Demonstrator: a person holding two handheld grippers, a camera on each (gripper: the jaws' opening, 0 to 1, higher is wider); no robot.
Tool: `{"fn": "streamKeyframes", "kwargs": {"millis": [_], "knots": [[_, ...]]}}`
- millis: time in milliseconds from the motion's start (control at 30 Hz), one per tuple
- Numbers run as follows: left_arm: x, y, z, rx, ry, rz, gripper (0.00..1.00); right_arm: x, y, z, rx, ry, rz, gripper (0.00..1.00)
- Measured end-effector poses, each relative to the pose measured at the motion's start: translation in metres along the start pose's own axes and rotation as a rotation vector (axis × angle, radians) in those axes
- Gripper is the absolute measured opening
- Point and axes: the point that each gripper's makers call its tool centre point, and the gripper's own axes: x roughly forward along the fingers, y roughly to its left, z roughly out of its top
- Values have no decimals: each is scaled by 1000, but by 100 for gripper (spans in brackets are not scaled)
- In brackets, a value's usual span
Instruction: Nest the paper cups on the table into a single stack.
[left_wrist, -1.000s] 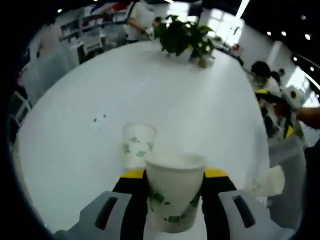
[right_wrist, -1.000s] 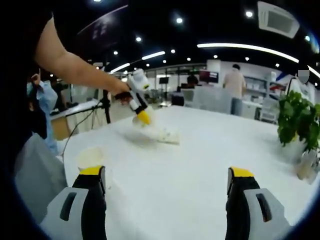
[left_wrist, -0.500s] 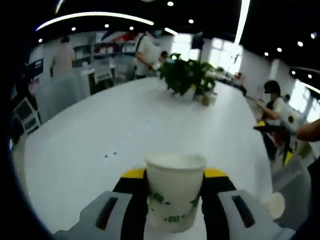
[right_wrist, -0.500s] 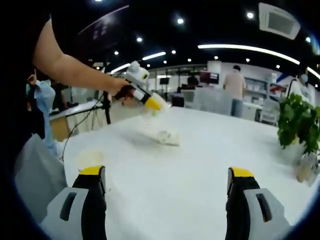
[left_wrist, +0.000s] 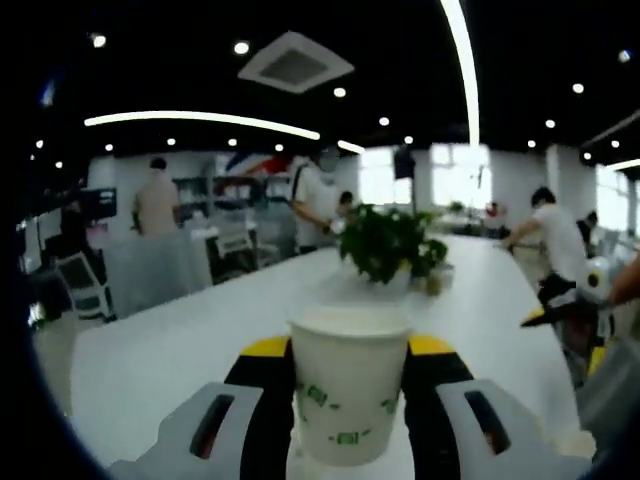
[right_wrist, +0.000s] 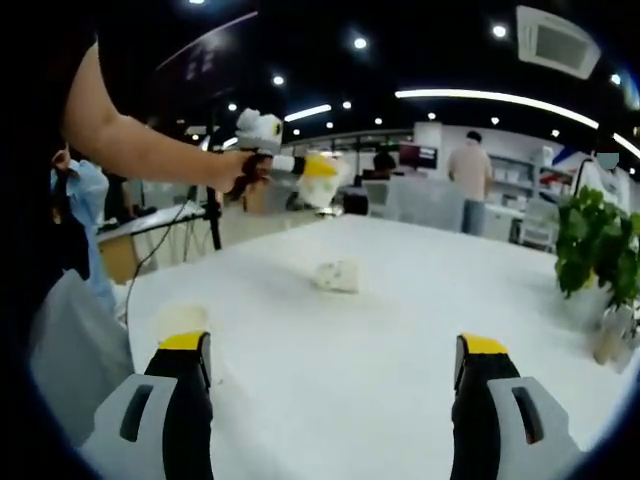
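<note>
The left tool (left_wrist: 348, 400) is clamped on a paper cup (left_wrist: 349, 385) with green print, held upright above the white bench (left_wrist: 150, 370), the potted plant (left_wrist: 390, 245) beyond it. The right tool (right_wrist: 335, 385) stands wide open with nothing between its jaws. On the bench a second cup (right_wrist: 336, 276) sits well left of the plant, and a third cup (right_wrist: 180, 320) just beside the right tool's left jaw

Bright ceiling strips (left_wrist: 200, 118), soft overall blur, fisheye bending edges; shadows perhaps faint.
</note>
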Motion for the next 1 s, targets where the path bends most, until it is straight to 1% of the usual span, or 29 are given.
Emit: {"fn": "streamKeyframes", "kwargs": {"millis": [67,133,233,300,500,800,933,1000], "knots": [[-2,2,9,3,-35,16,40,0,-1,1,-1,0,-3,100],[-2,2,13,4,-42,19,40,-1,-1,5,11,-15,-2,100],[-3,2,15,36,-44,29,40,-3,0,9,9,-35,0,100],[-3,0,17,35,-52,19,40,-3,0,8,9,-27,0,100],[-6,-5,20,71,-56,5,40,-5,0,10,10,-29,-3,100],[-16,-10,20,46,-76,0,40,-6,1,14,16,-38,-8,100],[-21,-18,20,69,-99,-11,41,-7,3,14,22,-42,-10,100],[-22,-24,17,14,-89,-36,40,-7,4,15,25,-42,-7,100]]}}
